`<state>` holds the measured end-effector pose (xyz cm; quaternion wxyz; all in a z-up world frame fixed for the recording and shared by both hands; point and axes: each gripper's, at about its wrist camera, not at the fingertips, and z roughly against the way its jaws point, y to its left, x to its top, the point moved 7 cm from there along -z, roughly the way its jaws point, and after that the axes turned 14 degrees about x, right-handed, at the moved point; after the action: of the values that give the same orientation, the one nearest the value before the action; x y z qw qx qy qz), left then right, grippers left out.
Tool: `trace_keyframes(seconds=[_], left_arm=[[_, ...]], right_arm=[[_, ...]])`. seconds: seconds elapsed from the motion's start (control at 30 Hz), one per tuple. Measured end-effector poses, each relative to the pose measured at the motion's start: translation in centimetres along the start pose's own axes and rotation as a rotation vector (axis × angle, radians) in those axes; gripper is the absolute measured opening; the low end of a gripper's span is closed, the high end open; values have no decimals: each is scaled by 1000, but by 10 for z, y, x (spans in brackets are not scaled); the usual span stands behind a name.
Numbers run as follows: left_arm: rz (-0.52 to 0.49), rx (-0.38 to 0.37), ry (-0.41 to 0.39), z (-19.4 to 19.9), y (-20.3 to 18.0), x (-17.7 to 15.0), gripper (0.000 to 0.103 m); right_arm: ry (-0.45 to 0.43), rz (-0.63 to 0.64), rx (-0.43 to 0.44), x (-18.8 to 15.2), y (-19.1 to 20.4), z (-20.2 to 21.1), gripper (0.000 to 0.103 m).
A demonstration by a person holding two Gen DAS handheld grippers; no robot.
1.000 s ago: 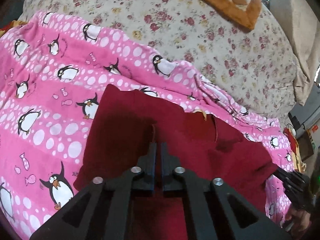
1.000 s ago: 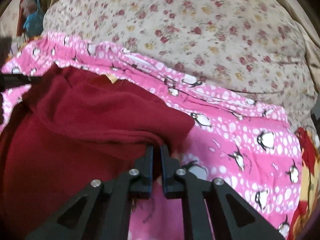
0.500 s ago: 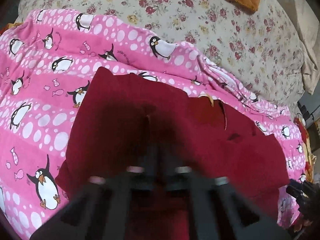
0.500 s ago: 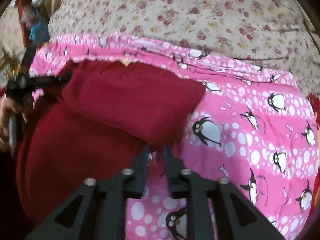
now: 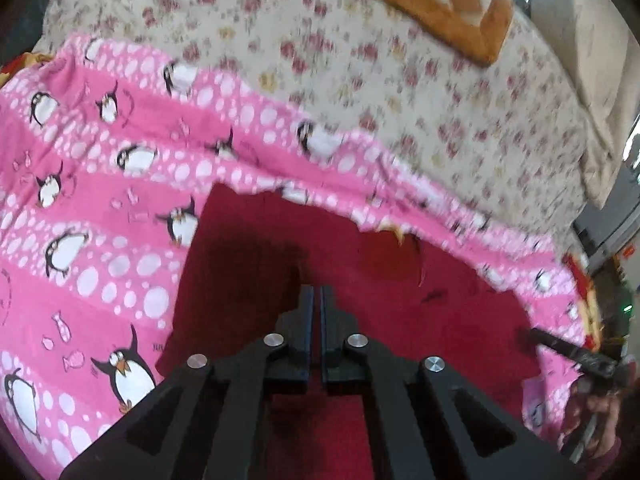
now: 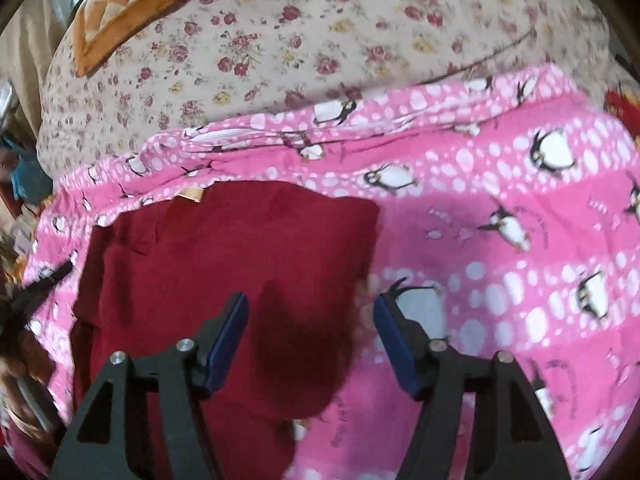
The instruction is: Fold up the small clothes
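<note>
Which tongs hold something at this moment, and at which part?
Right tongs are open, holding nothing. Left tongs are shut over the red garment; a grip cannot be confirmed.

Floral bedspread (image 5: pixel 400 92) (motion-blurred), edge-cropped

Dark red garment (image 6: pixel 240 256) lies folded, flat on bedding.
</note>
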<state>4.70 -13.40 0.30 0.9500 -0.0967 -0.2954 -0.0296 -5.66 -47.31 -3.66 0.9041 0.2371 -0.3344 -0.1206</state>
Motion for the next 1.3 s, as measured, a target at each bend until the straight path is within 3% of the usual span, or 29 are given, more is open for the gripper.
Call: trace_keyframes(seconds=[0.03, 0.1, 0.27, 0.37, 0.4, 0.47, 0.6, 0.73, 0.83, 0.97, 1.0, 1.03, 1.07, 1.17, 1.23, 1.3], left_arm=[[-13, 7, 18, -5, -2, -3, 0], [-30, 20, 43, -15, -8, -11, 15], [-90, 92, 83, -39, -18, -30, 17], [-119, 116, 50, -39, -23, -32, 14], [-109, 90, 50, -38, -23, -31, 0], [-40, 3, 69, -36, -18, -26, 0], [55, -49, 7, -11, 0, -5, 0], [56, -22, 3, 0, 11, -2, 0], [39, 42, 47, -10, 16, -13, 0], [-13, 114, 75, -19, 13, -26, 0], [-19, 121, 70, -18, 12, -26, 0], [-23, 124, 66, -17, 11, -26, 0], [-27, 124, 63, -16, 10, -27, 0], [-43, 138, 66, -20, 9, -30, 0], [-52, 149, 70, -23, 7, -32, 0], [-65, 159, 63, -22, 5, -33, 0]], right_arm=[[-1, -3, 21, -2, 3, -2, 68], [11, 12, 26, -8, 7, -5, 69], [32, 30, 32, -15, 12, -8, 69], [29, 26, 41, -15, 10, -6, 69], [27, 24, 43, -15, 10, -5, 69], [22, 23, 40, -14, 8, -4, 69], [-13, 9, 33, -9, 5, 3, 69], [-33, -3, 1, -1, -2, 3, 71], [-48, -26, -36, 11, -10, -6, 74], [-7, -60, -71, 22, -19, -32, 74], [18, -54, -78, 23, -19, -40, 72], [38, -36, -87, 25, -18, -47, 53], [46, 10, -114, 29, -16, -54, 27], [-4, 101, -212, 47, -15, -62, 16], [7, 144, -290, 52, -23, -74, 17], [25, 121, -274, 50, -27, -76, 17]])
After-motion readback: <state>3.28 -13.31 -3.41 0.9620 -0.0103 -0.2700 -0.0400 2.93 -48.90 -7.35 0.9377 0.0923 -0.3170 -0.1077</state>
